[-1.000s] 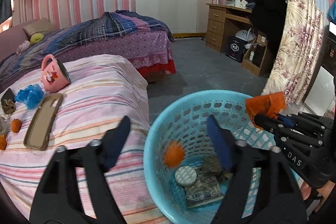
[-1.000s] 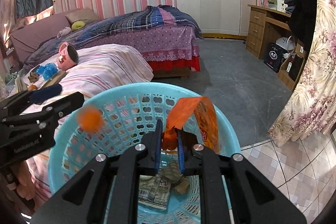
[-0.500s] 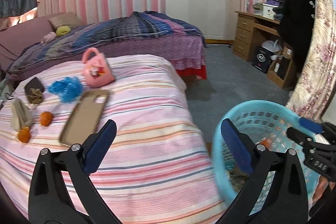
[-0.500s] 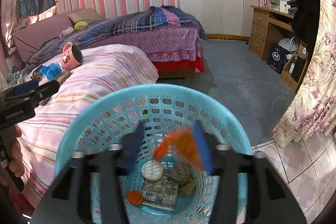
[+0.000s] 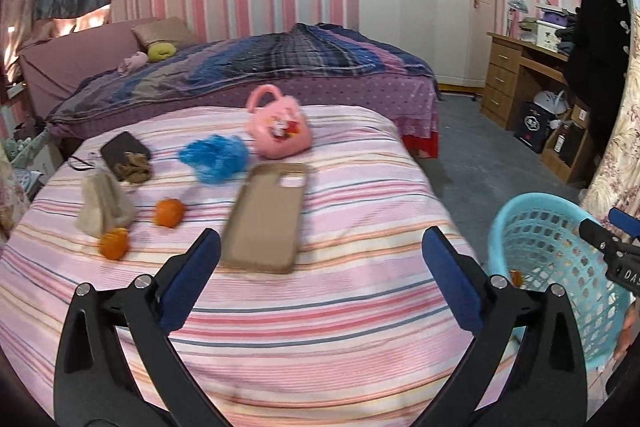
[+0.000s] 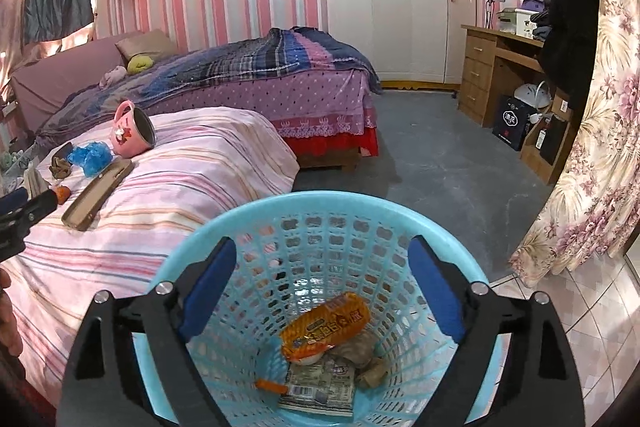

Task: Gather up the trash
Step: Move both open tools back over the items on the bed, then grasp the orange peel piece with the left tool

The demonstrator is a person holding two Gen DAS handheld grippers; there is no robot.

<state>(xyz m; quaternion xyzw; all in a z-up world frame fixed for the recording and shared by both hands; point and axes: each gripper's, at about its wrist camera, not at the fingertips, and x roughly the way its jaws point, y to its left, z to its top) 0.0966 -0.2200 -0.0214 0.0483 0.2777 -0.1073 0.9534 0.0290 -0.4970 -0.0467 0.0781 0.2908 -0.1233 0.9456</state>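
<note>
My left gripper (image 5: pixel 320 271) is open and empty over the pink striped bed (image 5: pixel 320 327). On the bed lie two orange peels (image 5: pixel 169 212) (image 5: pixel 114 243), a blue plastic wad (image 5: pixel 214 155), a beige crumpled wrapper (image 5: pixel 104 205) and brown scraps (image 5: pixel 136 167). My right gripper (image 6: pixel 320 291) is open and empty above the light blue basket (image 6: pixel 256 215). In the basket lie an orange snack wrapper (image 6: pixel 326 323), a printed packet (image 6: pixel 320 383) and other scraps. The basket also shows at the right of the left wrist view (image 5: pixel 552 259).
A pink mug (image 5: pixel 278 129) lies on its side beside a brown phone case (image 5: pixel 266 219). A dark wallet (image 5: pixel 120 147) lies further left. A second bed (image 6: pixel 260 75), a wooden desk (image 6: pixel 500 63) and a floral curtain (image 6: pixel 592 147) stand around the grey floor.
My right gripper opened and dropped the orange wrapper into the basket. My left gripper swung left from over the basket to over the striped bed.
</note>
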